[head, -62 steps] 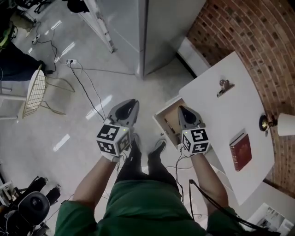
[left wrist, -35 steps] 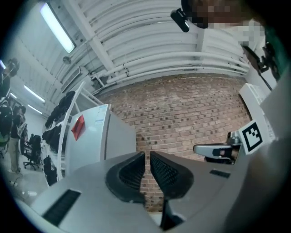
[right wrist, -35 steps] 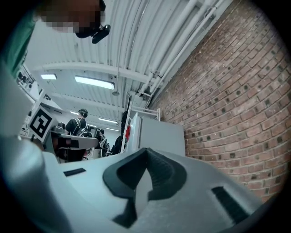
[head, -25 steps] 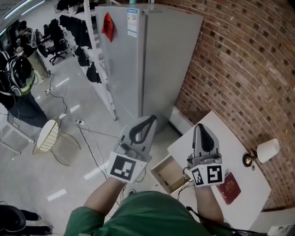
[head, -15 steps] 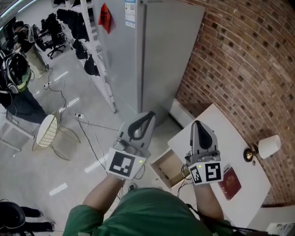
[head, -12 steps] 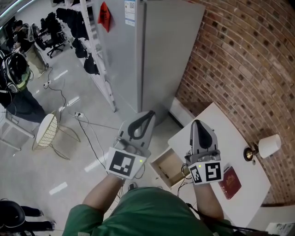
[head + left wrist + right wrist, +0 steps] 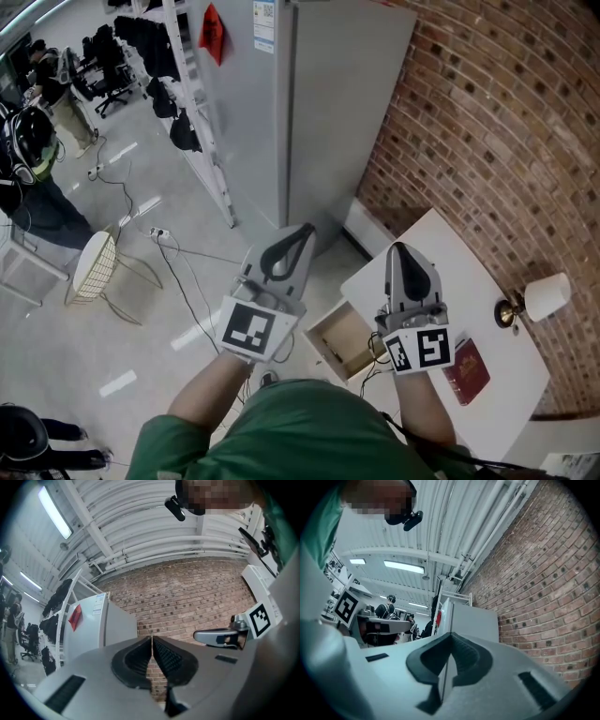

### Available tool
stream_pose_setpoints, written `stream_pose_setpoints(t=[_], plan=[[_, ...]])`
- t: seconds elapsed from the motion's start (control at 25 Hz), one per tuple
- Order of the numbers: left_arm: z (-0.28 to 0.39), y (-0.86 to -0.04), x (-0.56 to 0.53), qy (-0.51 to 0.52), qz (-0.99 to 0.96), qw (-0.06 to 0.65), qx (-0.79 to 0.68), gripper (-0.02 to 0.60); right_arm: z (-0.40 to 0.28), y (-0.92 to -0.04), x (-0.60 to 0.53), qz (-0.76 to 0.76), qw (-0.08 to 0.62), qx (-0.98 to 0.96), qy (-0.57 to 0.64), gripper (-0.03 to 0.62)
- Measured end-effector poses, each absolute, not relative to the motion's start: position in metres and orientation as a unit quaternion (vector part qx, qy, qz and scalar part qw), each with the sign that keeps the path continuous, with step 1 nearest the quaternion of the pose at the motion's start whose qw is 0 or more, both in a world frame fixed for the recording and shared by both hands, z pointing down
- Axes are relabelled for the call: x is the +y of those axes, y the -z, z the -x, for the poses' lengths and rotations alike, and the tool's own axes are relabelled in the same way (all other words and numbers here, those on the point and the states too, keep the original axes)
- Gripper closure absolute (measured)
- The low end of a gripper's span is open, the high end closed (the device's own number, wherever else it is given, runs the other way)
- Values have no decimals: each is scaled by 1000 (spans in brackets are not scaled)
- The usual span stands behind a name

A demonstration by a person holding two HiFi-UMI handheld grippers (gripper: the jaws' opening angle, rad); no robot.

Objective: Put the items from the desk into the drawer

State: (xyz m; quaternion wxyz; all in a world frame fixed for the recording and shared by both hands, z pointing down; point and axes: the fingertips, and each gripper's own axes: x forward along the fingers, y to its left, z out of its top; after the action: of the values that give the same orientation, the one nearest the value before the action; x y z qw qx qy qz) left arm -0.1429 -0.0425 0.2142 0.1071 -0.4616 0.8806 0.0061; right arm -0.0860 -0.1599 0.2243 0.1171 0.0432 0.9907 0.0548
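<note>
Both grippers are held up in front of me, shut and empty. In the head view my left gripper (image 7: 306, 231) hangs over the floor, left of the open wooden drawer (image 7: 339, 345). My right gripper (image 7: 398, 247) is above the near corner of the white desk (image 7: 469, 281). A dark red book (image 7: 466, 371) lies on the desk beside the right gripper's marker cube. In the left gripper view the jaws (image 7: 152, 641) meet in front of the brick wall. The right gripper view shows its jaws (image 7: 450, 637) pressed together too.
A tall grey cabinet (image 7: 319, 103) stands against the brick wall (image 7: 506, 122) beyond the desk. A lamp with a white shade (image 7: 544, 297) stands at the desk's far edge. Cables and a wire chair (image 7: 98, 272) are on the floor at left. People stand at far left.
Since 2.5 s ago both grippers have risen from beside the drawer and the view has tilted up toward the wall. Over the last second almost nothing has moved.
</note>
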Motion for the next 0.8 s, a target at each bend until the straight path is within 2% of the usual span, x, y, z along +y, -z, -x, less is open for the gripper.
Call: stream_pose_setpoints(t=[0.8], plan=[[129,-223,-49,5,458,94,884,569,72,-232,-169,-42,113,992,-42,591]])
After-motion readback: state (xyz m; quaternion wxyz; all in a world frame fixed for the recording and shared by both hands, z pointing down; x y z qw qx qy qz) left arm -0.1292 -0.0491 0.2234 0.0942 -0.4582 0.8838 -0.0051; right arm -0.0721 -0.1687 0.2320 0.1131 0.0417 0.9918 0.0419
